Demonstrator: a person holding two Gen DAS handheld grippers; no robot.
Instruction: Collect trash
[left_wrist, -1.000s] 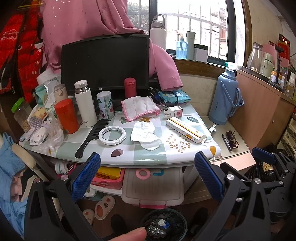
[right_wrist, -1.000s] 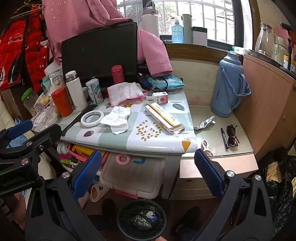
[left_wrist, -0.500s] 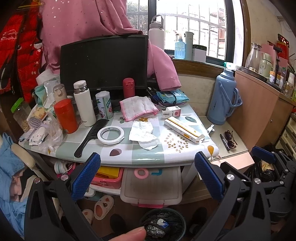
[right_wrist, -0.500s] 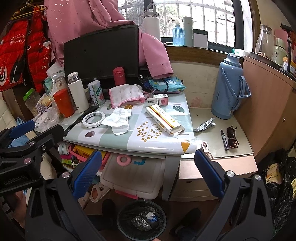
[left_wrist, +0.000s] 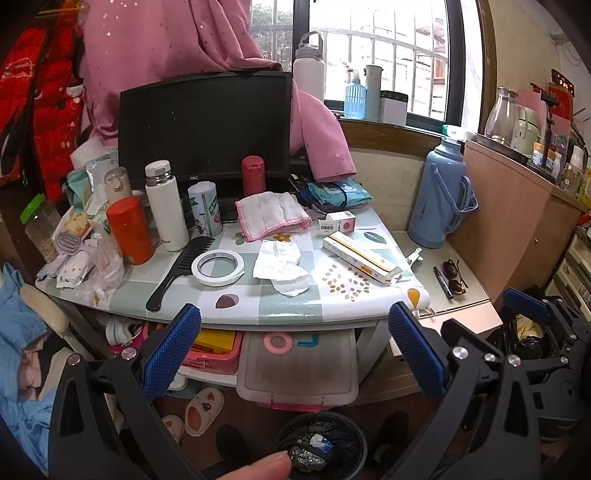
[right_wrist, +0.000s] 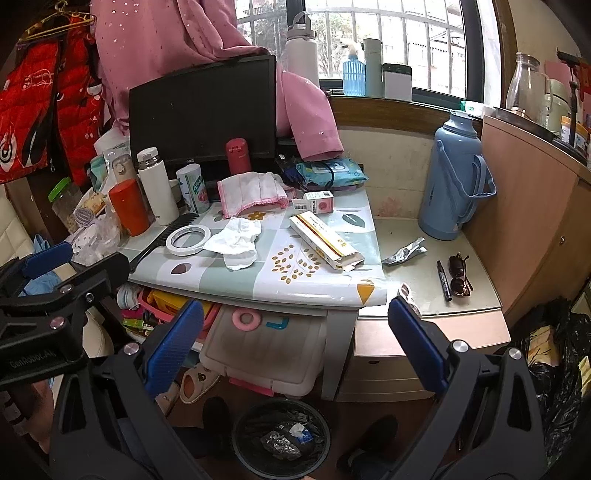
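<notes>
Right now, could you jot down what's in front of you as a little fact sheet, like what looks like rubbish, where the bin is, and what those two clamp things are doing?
likely trash: crumpled white tissue on the table; crumpled foil wrapper on the side ledge; opened long carton
bin: black-lined trash can on the floor, some trash inside
left gripper: open, empty, short of the table
right gripper: open, empty
not trash: tape roll, black comb, sunglasses

Barred window (left_wrist: 376, 55) behind cluttered desk (left_wrist: 280, 299)
</notes>
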